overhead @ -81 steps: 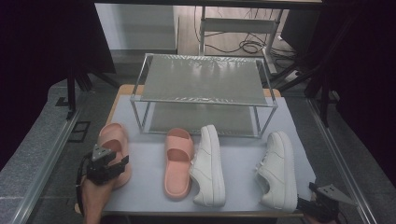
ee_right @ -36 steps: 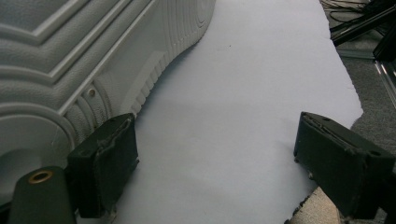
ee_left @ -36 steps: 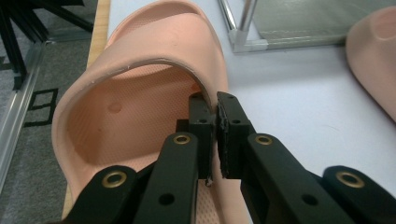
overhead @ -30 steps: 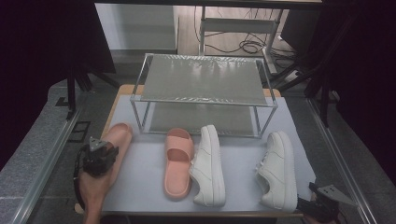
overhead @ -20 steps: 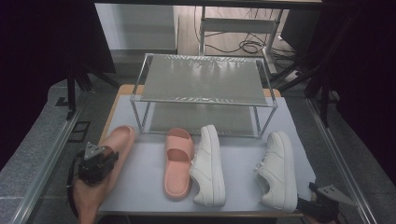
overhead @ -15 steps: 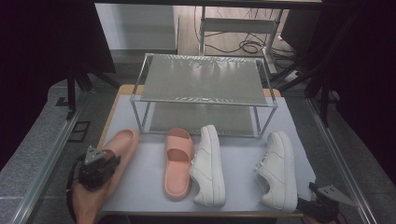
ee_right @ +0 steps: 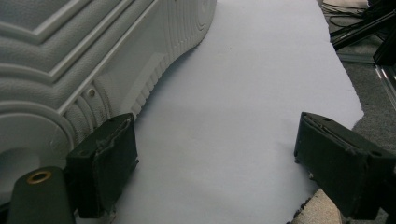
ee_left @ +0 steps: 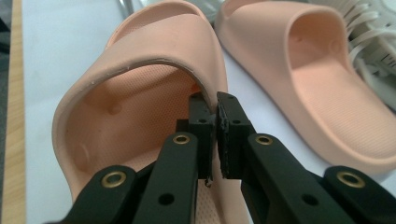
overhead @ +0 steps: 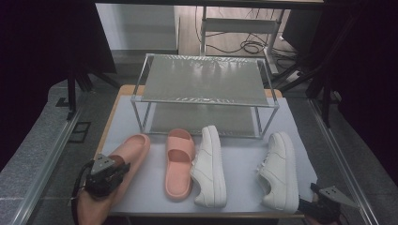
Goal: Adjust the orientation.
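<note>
Your left claw [ee_left: 212, 123] clamps strap edge of pink slide [overhead: 127, 154], left of shoe rack [overhead: 204, 91], near tabletop [overhead: 244, 187] left edge; thin strap gives firmest pinch. Your right claw [ee_right: 215, 163] gapes empty beside white sneaker [ee_right: 88, 56]. Rack's lower shelf open ahead.

We see four shoes before the metal rack [overhead: 204, 86]: left slide [overhead: 133, 149] angled, its heel under the left gripper [overhead: 105, 171]; second slide [overhead: 179, 162]; two white sneakers [overhead: 210, 165] [overhead: 279, 169]. Right gripper [overhead: 324, 205] sits at the mat's [overhead: 244, 157] near right corner.
</note>
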A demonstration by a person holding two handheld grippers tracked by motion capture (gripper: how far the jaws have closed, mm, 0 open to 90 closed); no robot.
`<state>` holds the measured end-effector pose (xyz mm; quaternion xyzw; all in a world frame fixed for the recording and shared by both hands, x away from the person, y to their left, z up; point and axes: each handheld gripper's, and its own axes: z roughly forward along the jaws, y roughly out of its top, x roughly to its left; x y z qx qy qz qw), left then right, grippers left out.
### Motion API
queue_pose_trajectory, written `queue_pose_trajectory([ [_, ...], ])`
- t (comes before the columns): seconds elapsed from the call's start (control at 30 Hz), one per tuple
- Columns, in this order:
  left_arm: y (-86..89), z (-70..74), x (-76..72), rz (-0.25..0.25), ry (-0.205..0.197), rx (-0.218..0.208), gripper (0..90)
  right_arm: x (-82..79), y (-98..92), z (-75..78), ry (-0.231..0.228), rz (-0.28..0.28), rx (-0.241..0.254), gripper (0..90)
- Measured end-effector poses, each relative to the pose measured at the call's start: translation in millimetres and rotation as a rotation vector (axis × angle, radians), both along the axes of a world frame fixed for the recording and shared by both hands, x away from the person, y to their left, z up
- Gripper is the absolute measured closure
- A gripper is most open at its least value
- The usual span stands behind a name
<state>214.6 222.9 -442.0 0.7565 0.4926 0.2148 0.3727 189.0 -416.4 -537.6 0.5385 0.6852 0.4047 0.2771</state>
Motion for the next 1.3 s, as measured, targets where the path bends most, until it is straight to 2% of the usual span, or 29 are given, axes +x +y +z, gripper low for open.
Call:
queue_pose_trajectory([
  [0.23,-15.9,0.5,12.7,-0.010,-0.017,-0.005,85.3,0.0,0.0,-0.1,-0.001,0.000,0.000,13.2],
  [0.67,-45.3,1.5,47.5,-0.007,-0.035,-0.035,85.2,-0.1,0.1,-0.3,-0.003,-0.001,0.000,13.2],
  [0.83,-58.0,4.6,66.6,0.000,-0.052,-0.030,85.3,0.0,0.2,-0.5,-0.005,-0.002,0.002,13.2],
  [0.97,-63.4,5.3,76.0,0.008,-0.059,-0.026,85.2,0.0,0.2,-0.6,-0.006,-0.001,0.001,13.2],
  [1.27,-80.5,3.4,110.8,0.057,-0.086,0.004,85.2,0.1,0.3,-0.8,-0.008,-0.002,0.003,13.1],
  [1.3,-80.5,3.4,110.8,0.057,-0.086,0.004,85.2,0.1,0.3,-0.8,-0.008,-0.002,0.003,13.1],
])
